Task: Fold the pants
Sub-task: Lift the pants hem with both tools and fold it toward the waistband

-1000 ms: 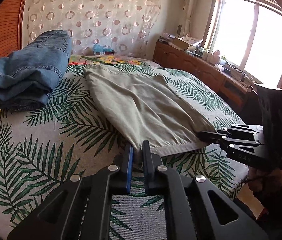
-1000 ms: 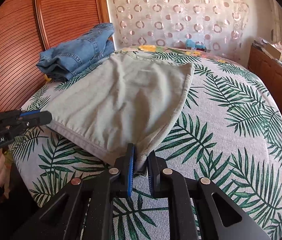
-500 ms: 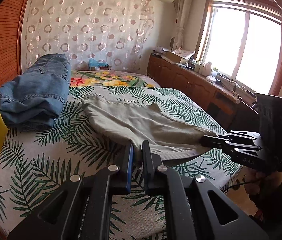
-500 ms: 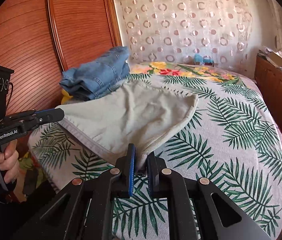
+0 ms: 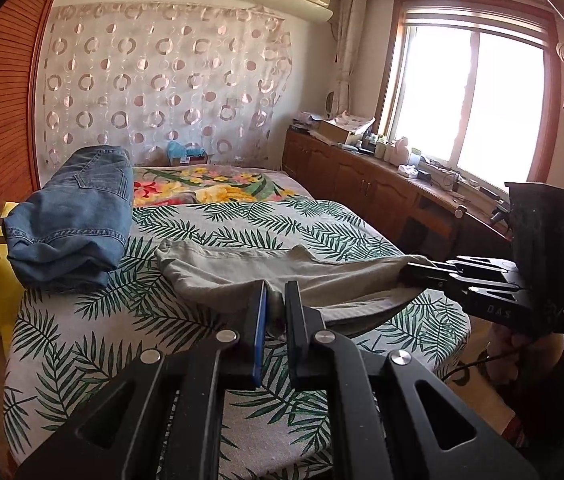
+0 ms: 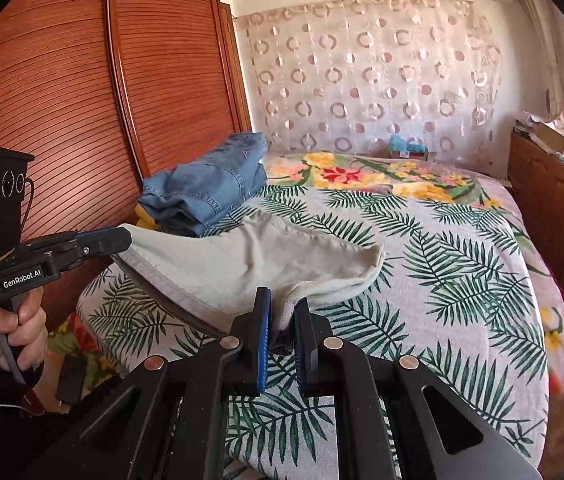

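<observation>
Left tool [image 5: 275, 300] | right tool [image 6: 284, 312] | both clamp pants [image 6: 250, 256] hem | legs run toward curtain

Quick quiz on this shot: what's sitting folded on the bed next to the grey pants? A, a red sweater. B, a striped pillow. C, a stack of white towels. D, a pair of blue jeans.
D: folded blue jeans rest on the leaf-print bed beside the grey pants, whose near edge is pinched by the left gripper and the right gripper.
</observation>
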